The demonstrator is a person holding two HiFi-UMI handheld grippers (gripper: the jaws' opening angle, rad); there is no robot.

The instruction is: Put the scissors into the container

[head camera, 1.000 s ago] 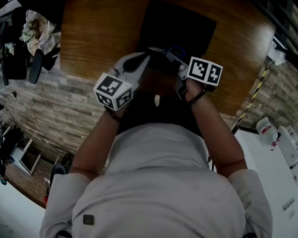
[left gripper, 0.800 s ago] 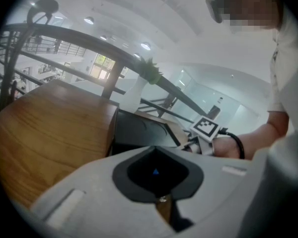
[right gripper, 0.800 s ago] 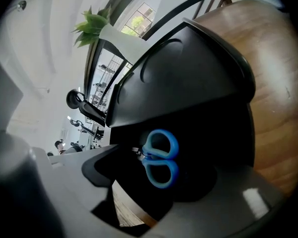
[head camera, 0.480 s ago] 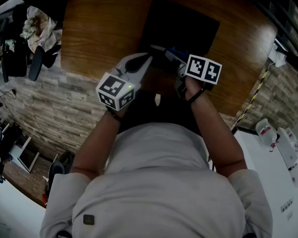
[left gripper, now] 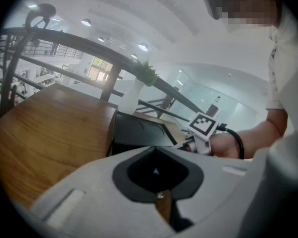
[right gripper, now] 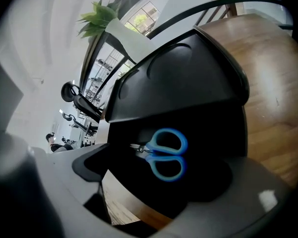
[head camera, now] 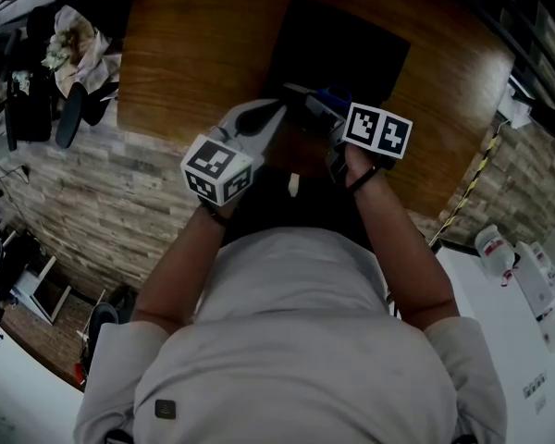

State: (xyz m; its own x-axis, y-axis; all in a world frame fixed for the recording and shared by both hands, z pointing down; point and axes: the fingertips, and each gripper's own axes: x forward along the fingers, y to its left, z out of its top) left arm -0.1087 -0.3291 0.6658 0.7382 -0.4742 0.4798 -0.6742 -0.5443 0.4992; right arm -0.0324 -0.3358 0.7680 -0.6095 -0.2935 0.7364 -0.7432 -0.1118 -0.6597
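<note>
Blue-handled scissors (right gripper: 165, 153) lie inside black container (right gripper: 188, 88) on worktop (head camera: 194, 44). Right hand-held gripper (right gripper: 162, 171) jaws have just been opening, now wide, scissors between them but unpinched. Left hand-held gripper (left gripper: 154, 152) closed, empty. Scissors likely light, stiff, slick-bladed; any regrip at handles.

Bright blue handles on the scissors (right gripper: 161, 155), plain black container (right gripper: 179, 78) — warm brown wood-grain table (head camera: 194, 44), black-and-white squares on the marker cube (head camera: 379, 129)
</note>
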